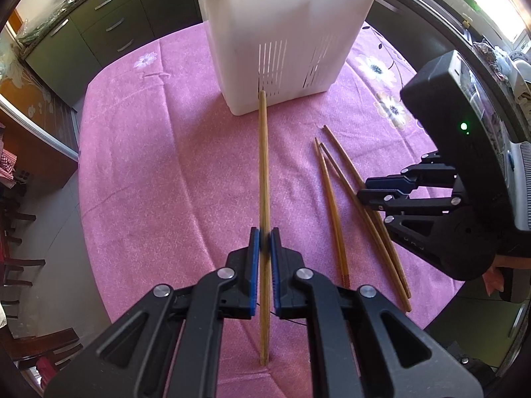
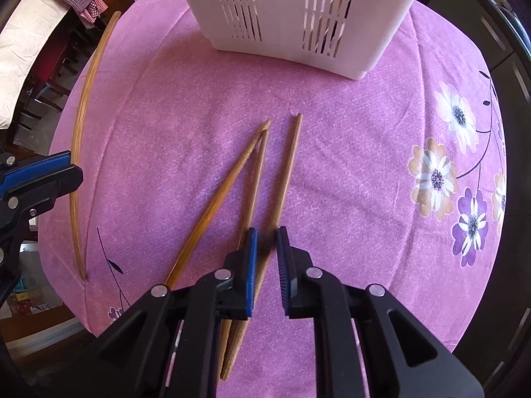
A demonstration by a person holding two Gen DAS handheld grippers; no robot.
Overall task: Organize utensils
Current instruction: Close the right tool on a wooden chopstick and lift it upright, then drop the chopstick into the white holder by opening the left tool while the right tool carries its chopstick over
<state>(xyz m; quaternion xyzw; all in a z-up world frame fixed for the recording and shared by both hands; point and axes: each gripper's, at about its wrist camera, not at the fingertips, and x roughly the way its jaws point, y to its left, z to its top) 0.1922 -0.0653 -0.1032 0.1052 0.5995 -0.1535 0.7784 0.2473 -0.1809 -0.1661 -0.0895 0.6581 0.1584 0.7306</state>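
Between left gripper (image 1: 265, 237) fingers (image 1: 254, 248): unmarked chopstick (image 1: 264, 165)

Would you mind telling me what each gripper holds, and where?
The left gripper pinches one chopstick about mid-shaft. The right gripper straddles chopsticks lying on the cloth; grip unclear.

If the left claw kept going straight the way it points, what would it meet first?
Likely the white utensil caddy. The left claw is shut on a chopstick whose far tip aims at the caddy's slotted lower wall, so that tip would probably touch first. Depth is unclear.
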